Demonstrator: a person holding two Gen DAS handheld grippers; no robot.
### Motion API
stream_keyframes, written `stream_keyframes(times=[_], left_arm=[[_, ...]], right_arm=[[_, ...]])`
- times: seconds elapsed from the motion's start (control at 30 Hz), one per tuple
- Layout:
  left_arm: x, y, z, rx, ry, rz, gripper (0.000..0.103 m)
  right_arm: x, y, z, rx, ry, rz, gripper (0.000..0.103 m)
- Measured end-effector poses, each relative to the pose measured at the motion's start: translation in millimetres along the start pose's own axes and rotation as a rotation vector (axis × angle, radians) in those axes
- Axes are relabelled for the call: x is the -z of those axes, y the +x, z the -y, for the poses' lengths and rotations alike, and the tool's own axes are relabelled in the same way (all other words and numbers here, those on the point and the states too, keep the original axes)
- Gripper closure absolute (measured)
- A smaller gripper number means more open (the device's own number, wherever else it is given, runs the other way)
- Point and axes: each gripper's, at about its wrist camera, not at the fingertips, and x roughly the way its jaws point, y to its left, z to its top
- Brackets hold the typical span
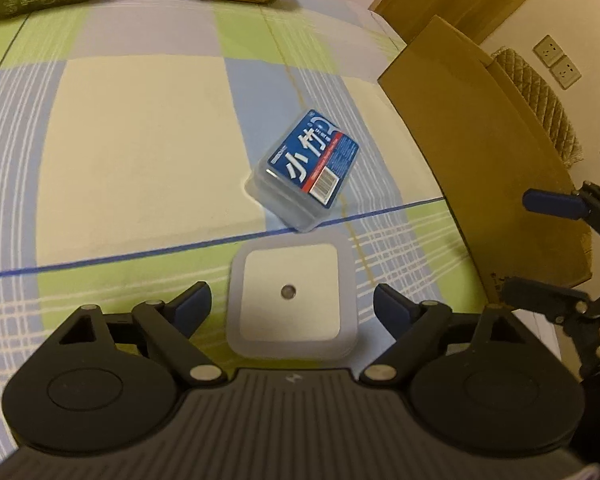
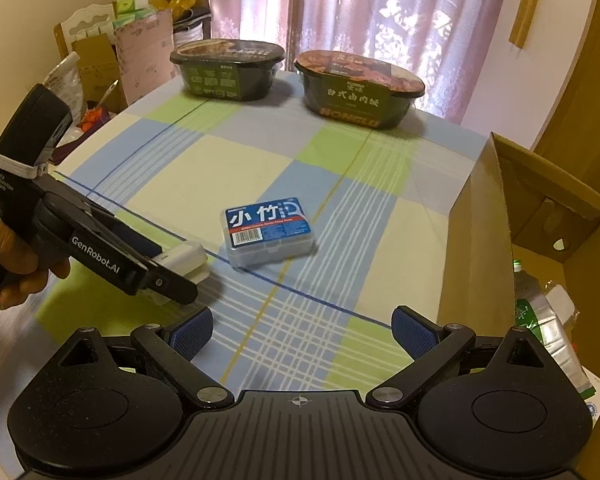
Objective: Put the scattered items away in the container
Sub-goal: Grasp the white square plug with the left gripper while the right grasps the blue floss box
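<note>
Jaws gape on both grippers; only right wrist view shows cardboard box contents.

Checked tablecloth in green, blue and cream, covering the table. Behind the tablecloth's far edge, pink patterned curtains. Left of the tablecloth, a heap of cartons and papers. Right of it, wall sockets on a white wall.

Both black grippers carry blue ribbed pads; the left gripper bears white "GenRobot.AI" lettering.
</note>
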Motion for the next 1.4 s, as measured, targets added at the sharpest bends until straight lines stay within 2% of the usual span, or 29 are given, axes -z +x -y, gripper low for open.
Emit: stream_keyframes(times=[0.03,0.07,0.1,0.33,0.43,0.63,0.77,0.93,1.2,1.4], left_arm=[[-2.0,0.2,0.1,-0.002,0.003,-0.005,0.03],[-3.8,0.8,1.4,-0.007,0.016,-0.016,0.041],[-4.9,1.1,3.0,-0.013,0.031,-0.025,0.042],[12.1,-14.2,16.4,-0.086,0.118,-0.041,0.042],[29.2,-29.2,16.8,-0.156,0.131,-0.029,0.042],[48.3,-43.0,16.9,-0.248,0.145,-0.001,0.042],[48.6,-44.8,26.2,-0.309,0.218,-0.002,0.042],[42.9,-53.0,28.1,-0.281,0.214,0.044,0.042],[42.4,-50.4,20.2,-0.317,0.205,0.043,0.042],[43.3,-50.0,17.6,-0.312,0.191,0.049,0.042]], right_arm=[[-0.3,0.4,0.0,0.001,0.001,0.0,0.002],[-0.6,0.8,-0.2,0.002,0.0,0.001,0.002],[-0.7,1.0,-0.5,0.002,0.0,0.001,0.002],[-6.9,3.4,-3.3,0.0,-0.007,0.009,0.002],[-12.0,9.2,-6.1,-0.009,-0.011,0.011,0.002],[-29.6,38.2,-20.6,-0.045,-0.06,-0.012,0.002],[-44.3,64.8,-20.0,-0.052,-0.08,-0.026,0.002],[-55.8,98.7,-12.6,-0.067,-0.097,-0.059,0.002],[-61.2,135.4,-10.8,-0.11,-0.173,-0.1,0.002],[-64.1,152.5,-15.1,-0.113,-0.197,-0.117,0.002]])
